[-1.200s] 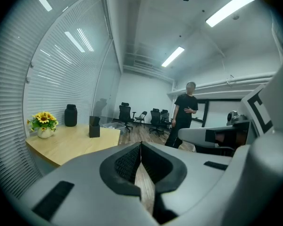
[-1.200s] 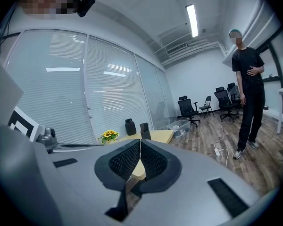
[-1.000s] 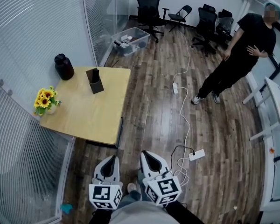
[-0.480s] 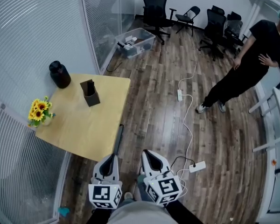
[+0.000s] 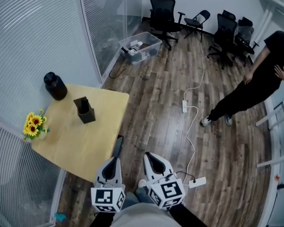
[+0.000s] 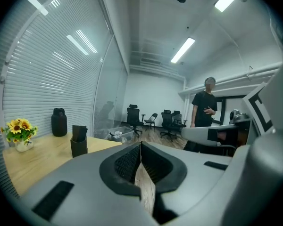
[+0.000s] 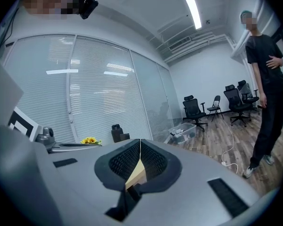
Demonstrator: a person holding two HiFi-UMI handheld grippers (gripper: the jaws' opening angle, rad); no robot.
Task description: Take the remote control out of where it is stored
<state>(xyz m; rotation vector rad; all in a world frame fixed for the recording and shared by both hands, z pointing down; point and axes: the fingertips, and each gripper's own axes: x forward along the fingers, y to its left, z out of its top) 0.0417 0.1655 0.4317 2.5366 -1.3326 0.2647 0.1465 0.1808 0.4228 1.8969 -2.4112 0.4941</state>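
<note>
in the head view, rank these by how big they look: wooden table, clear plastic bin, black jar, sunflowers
1. light wooden table
2. clear plastic storage bin, though it sits farther away
3. round black jar and yellow sunflower bunch: about alike, so unranked

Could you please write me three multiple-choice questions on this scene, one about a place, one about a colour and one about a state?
1. Where does the dark holder stand? A in a drawer; B on the wooden table; C on a shelf.
2. What colour are the flowers? A red; B white; C yellow.
3. How are the left claw and the right claw? A both shut and empty; B both wide open; C both shut on a remote.
Answers: 1 B, it stands on the tabletop near the black jar. 2 C, yellow petals show in the head view. 3 A, each claw's own view shows its jaws together with nothing between.
</note>
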